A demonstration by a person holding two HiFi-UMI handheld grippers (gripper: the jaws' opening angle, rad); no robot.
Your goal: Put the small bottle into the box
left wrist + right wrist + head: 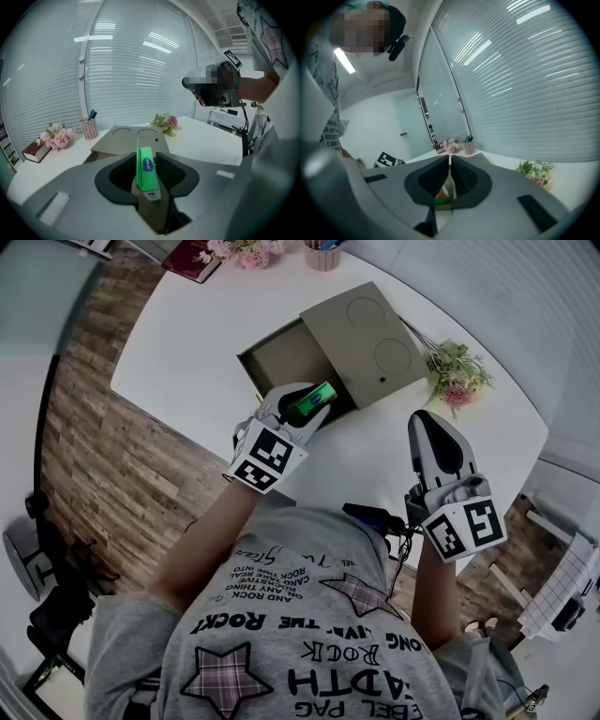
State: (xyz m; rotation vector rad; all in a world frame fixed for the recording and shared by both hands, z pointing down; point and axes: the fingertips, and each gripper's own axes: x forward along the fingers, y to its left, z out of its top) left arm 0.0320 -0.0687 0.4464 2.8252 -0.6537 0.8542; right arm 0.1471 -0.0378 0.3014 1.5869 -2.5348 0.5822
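At a round white bench (206,324), we see the left claw (305,411) closed on a small green plastic bottle (314,399). Its dark pads press the bottle's two flat sides, so that the blue-labelled body stands upright between them in the left gripper view. The bottle hangs over a flat khaki cardboard box (370,334) that lies toward the far side of the bench, its lid marked with two pressed circles. The box's inner tray (281,357) is slid out to the left and lies open. The bottle sits above the tray's near right corner, just where tray meets lid; whether it touches the card we cannot tell. Well apart to the right and nearer the person, the right claw (427,423) hovers above bare bench with its jaws pressed together and nothing between them. A spray of pink flowers (457,379) lies just beside the box's right edge. At the far rim stand a woven pen cup (322,255), a bunch of pink flowers (246,251) and a dark red book (192,261). A grey printed shirt (300,643) fills the near foreground.
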